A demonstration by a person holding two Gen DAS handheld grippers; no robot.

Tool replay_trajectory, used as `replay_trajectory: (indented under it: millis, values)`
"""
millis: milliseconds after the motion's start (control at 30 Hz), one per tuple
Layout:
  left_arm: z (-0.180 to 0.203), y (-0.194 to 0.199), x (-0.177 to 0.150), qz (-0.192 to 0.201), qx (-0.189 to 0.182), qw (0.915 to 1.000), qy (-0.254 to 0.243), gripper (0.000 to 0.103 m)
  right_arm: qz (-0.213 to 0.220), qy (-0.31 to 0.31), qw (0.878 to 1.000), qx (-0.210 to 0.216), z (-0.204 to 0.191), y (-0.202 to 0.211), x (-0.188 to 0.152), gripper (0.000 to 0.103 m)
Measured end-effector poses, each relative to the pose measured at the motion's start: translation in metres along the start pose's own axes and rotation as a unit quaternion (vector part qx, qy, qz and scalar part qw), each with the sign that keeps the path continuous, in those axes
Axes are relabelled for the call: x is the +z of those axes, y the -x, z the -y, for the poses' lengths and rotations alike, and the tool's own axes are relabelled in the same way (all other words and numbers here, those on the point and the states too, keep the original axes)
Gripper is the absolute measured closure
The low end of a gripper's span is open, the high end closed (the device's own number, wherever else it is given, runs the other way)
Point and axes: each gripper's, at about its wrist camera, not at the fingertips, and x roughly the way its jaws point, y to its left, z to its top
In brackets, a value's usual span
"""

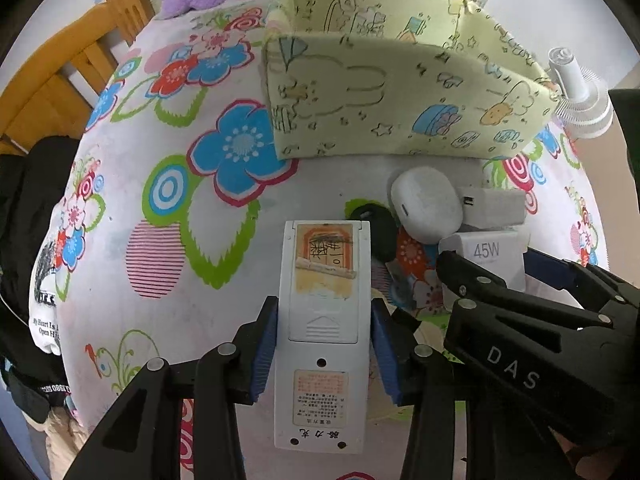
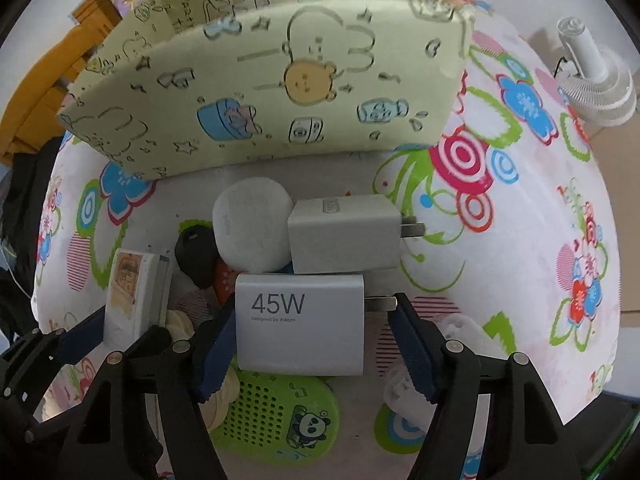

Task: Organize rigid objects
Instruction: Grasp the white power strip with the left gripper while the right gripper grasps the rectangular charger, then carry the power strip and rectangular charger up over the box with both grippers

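Flower-printed cloth (image 1: 168, 240) covers the bench where two claws work side by side. Left claw (image 1: 324, 354) grips a white remote control (image 1: 323, 332), back side up, bearing a worn orange sticker and a printed Chinese label. Right claw (image 2: 310, 338) has its blue pads against a white charger (image 2: 300, 322) marked "45W" and "Designed by Xiaomi", one pad at its prongs. Just beyond lie a second white charger (image 2: 344, 234), a rounded white case (image 2: 252, 226) and a black key fob (image 2: 196, 258). A pale yellow cartoon-print fabric box (image 1: 400, 92) stands at the far side, "DAS" showing on the right claw's body in the left view.
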Motion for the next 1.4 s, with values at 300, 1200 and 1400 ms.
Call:
replay_trajectory:
  millis: [300,1200,1400]
  values:
    - [0.005,0.023,0.009,0.022,-0.001,0.9997,-0.008,0.058,0.025,-0.005,1.0,0.001,0.008,0.029,0.006,0.029]
    - [0.013,0.11,0.02,0.096,0.011,0.9951,-0.017,0.058,0.098,-0.007,0.995,0.01,0.0,0.125,0.011,0.029]
    - [0.013,0.129,0.023,0.115,0.015,0.993,-0.021,0.058,0.119,-0.005,0.993,0.012,-0.003,0.147,0.014,0.029]
